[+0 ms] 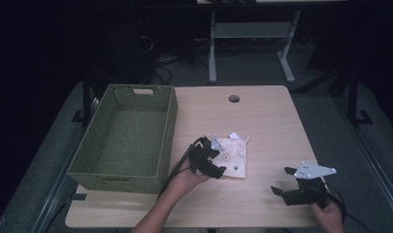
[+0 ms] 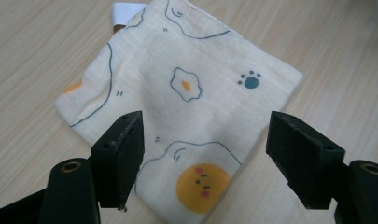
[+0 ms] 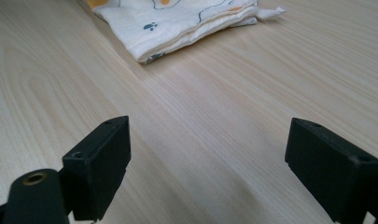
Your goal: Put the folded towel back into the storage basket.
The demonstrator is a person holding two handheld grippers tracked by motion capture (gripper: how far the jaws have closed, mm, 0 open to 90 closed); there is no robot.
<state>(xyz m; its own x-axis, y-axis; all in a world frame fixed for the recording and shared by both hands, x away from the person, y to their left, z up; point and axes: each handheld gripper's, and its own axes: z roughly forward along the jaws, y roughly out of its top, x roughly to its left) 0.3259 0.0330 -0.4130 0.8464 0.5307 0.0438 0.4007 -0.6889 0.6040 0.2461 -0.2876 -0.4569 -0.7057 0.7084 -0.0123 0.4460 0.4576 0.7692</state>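
- Left tool (image 2: 203,154) sits low over the folded cloth (image 2: 182,107), jaws spread wide with nothing between them but fabric below.
- From this tool's own camera, the cloth lies flat on the worktop (image 2: 37,56) right ahead and beneath: a fried-egg print just beyond the jaws, a dark paw print ahead near the right jaw, an orange round face almost between the jaws.
- A white tag (image 2: 126,11) pokes out at the cloth's far corner, well ahead of the left tool.
- Right tool (image 3: 207,168) hangs apart from the cloth, jaws wide open, bare wood between them.
- Through its camera the cloth (image 3: 177,23) lies well ahead, its stacked folded edges facing the tool.
- From above, the left tool (image 1: 208,162) rests at the near-left edge of the cloth (image 1: 235,155); the right tool (image 1: 301,187) is off to the cloth's right, near the worktop's front edge.
- Green woven basket (image 1: 170,121) stands just left of the left tool.
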